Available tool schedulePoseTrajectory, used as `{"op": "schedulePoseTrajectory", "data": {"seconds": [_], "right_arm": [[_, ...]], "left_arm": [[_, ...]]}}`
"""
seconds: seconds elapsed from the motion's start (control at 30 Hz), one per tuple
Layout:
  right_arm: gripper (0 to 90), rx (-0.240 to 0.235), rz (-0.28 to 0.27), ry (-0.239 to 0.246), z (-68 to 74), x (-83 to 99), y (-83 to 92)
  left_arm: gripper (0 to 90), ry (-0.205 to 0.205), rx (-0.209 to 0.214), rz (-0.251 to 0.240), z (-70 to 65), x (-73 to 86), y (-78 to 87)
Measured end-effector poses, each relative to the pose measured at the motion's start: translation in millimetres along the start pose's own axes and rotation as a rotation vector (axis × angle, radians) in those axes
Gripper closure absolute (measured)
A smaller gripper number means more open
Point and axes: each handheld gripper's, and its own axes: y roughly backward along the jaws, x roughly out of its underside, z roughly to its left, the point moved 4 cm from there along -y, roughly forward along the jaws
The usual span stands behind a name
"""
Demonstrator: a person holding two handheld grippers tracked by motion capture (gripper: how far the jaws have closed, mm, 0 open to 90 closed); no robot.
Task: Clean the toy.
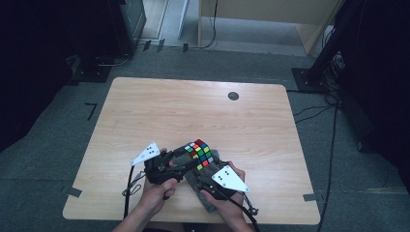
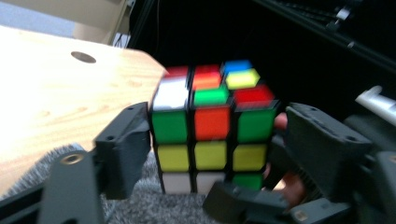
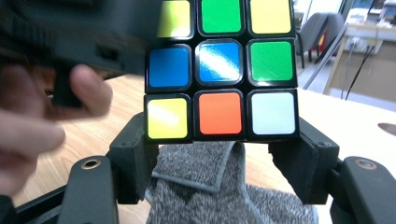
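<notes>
A scrambled colour cube (image 1: 199, 153) hangs just above a grey cloth (image 1: 209, 197) near the table's front edge. In the right gripper view the right gripper (image 3: 219, 140) has its two pads against the sides of the cube's (image 3: 219, 70) lowest row, over the cloth (image 3: 205, 196). In the left gripper view the left gripper (image 2: 219, 135) straddles the cube (image 2: 212, 123). Its left pad lies along the cube's side, its right pad stands off with a gap, and a fingertip shows in that gap. In the high view the left gripper (image 1: 186, 157) comes in from the left and the right gripper (image 1: 205, 169) from below.
The wooden table (image 1: 193, 111) has a round dark hole (image 1: 233, 95) near its back right. Cables trail from both grippers over the front edge. Dark stands and floor cables ring the table on grey carpet.
</notes>
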Motion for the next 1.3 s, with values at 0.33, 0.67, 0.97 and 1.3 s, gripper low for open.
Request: {"op": "schedulePoseTrajectory", "data": {"seconds": [0.33,0.67,0.97,1.3], "right_arm": [[34.4,-0.044,0.052,-0.128,-35.8,-4.5,7.7],[34.4,-0.17,0.09,-0.234,-40.2,-27.9,17.7],[34.3,-0.281,0.192,-0.328,-25.4,-31.2,13.5],[34.2,-0.341,0.295,-0.395,-14.1,-25.8,6.5]], "left_arm": [[13.5,-0.169,-0.166,0.038,32.1,-6.2,16.1],[13.7,-0.538,-0.231,0.152,19.3,17.0,4.0],[14.1,-0.765,-0.261,0.175,3.7,32.9,-4.8],[22.4,-0.874,-0.249,0.158,-7.2,38.6,-6.5]]}}
